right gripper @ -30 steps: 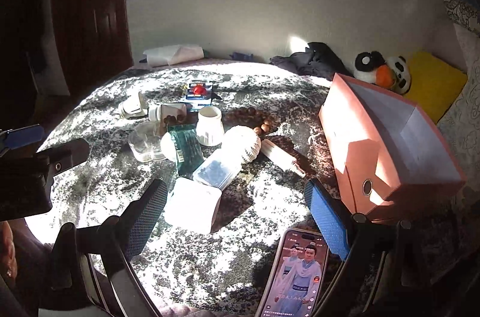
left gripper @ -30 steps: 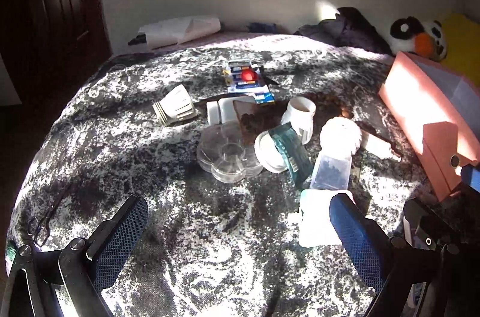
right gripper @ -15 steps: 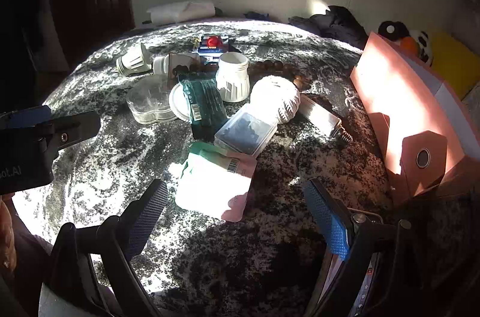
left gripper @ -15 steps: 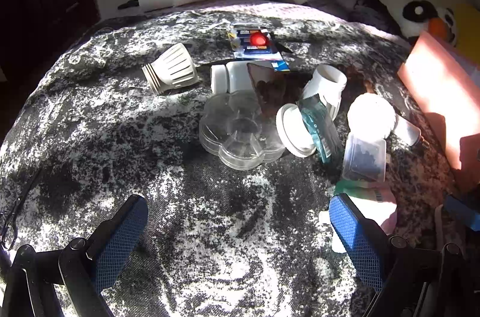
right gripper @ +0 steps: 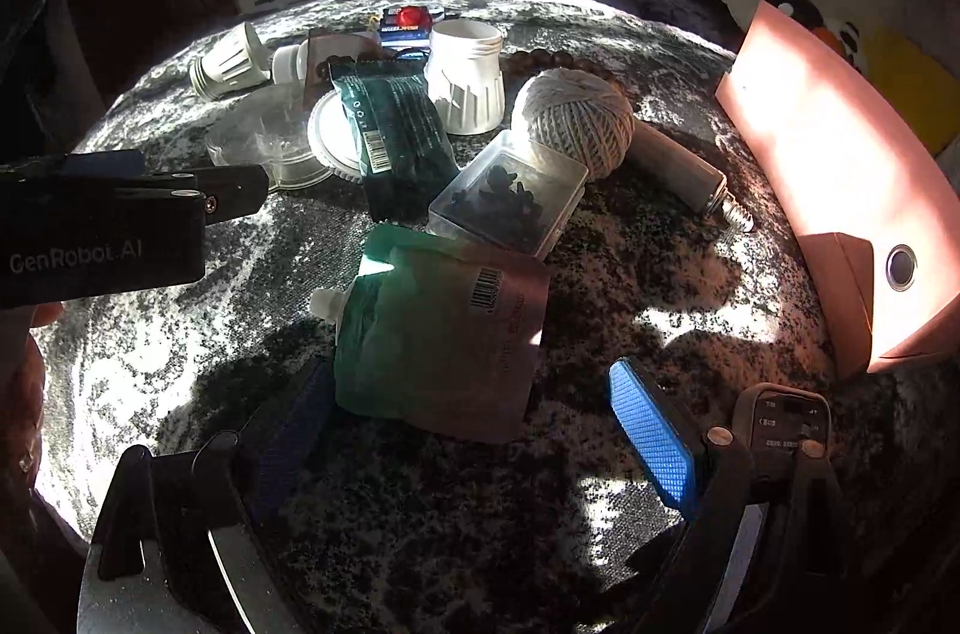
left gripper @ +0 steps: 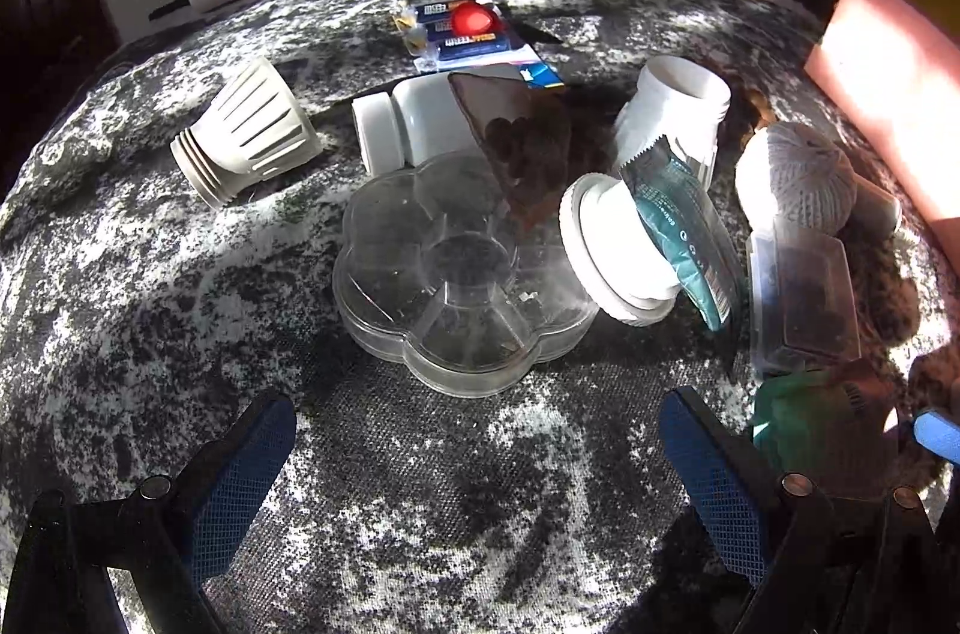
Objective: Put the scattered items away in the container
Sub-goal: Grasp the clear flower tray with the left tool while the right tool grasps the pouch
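Scattered items lie on a black-and-white mottled cover. In the left wrist view, a clear flower-shaped tray (left gripper: pixel 450 274) sits just ahead of my left gripper (left gripper: pixel 474 466), which is open and empty. In the right wrist view, a green and pink spout pouch (right gripper: pixel 444 334) lies flat, its near end between the fingertips of my right gripper (right gripper: pixel 471 439). That gripper is wide open; its right pad (right gripper: pixel 654 436) stands clear of the pouch. The pink box container (right gripper: pixel 840 153) stands open at the right, and its edge (left gripper: pixel 888 81) also shows in the left wrist view.
Behind the pouch lie a small clear case (right gripper: pixel 510 196), a twine ball (right gripper: pixel 576 117), a white jar (right gripper: pixel 465 75), a dark green packet (right gripper: pixel 396 135) and a ribbed white cup (right gripper: pixel 231 60). A phone (right gripper: pixel 786 424) lies by my right finger. My left gripper's body (right gripper: pixel 102 226) reaches in from the left.
Both grippers have sunk and come closer to the pile. The right one now straddles the pouch's near end. The left one now faces the clear tray. Both stayed open.
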